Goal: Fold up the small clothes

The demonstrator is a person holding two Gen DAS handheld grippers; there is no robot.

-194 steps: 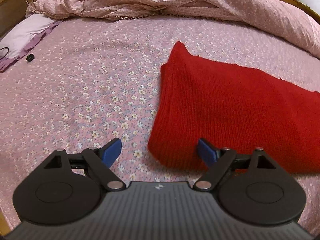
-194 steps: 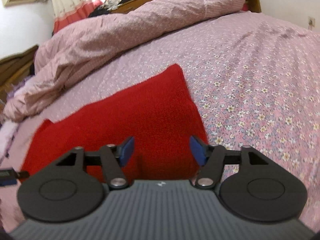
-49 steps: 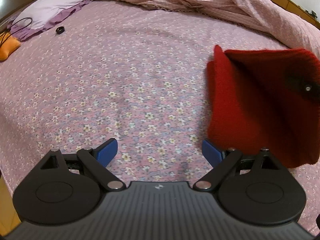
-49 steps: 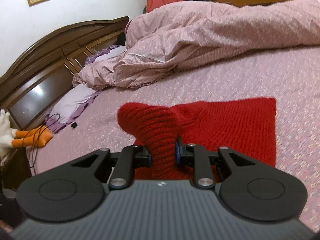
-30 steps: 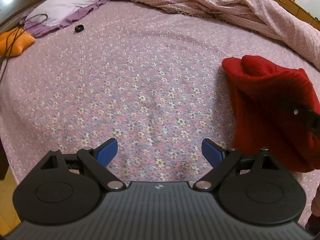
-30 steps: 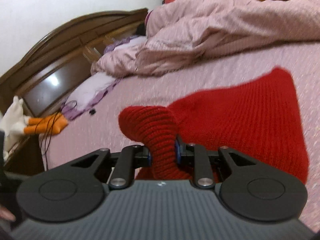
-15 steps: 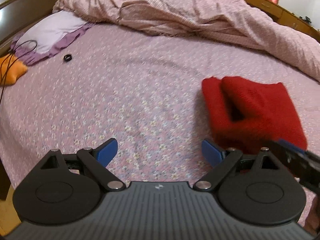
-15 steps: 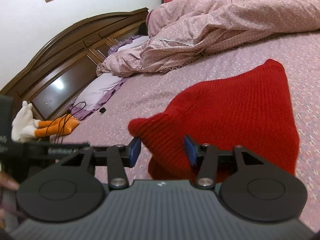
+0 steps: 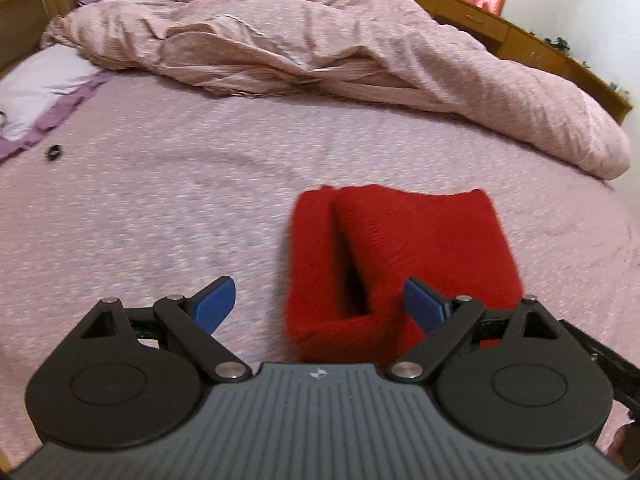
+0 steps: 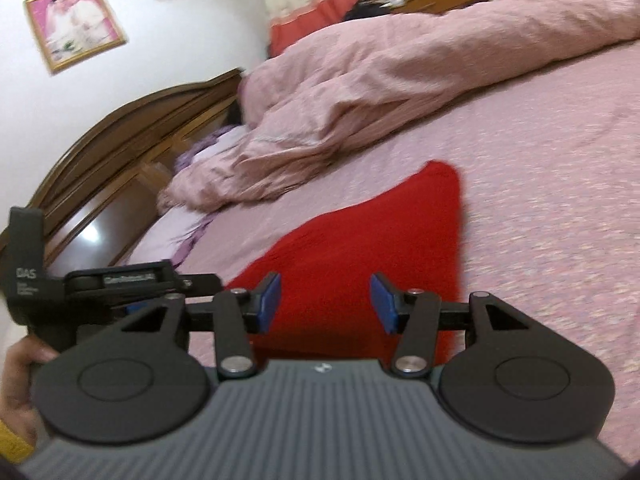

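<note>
Progress: red knit garment (image 9: 420, 240) lies doubled on floral bedsheet (image 9: 160, 200), top flap skewed | left gripper (image 9: 316, 300) wide, empty | right gripper (image 10: 324, 300) wide, empty | remaining: squaring edges, likely.

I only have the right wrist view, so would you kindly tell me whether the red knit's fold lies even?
Observer: Not quite. In the left wrist view the top layer of the red knit sits offset, leaving a strip of the lower layer uncovered on its left.
Operator: Is the left hand-held gripper gripping it?
Observer: No, the left hand-held gripper is open and empty, with the knit's near edge in front of it.
Operator: Is anything else lying on the sheet?
Observer: A small black object lies near the purple-edged pillow.
</note>
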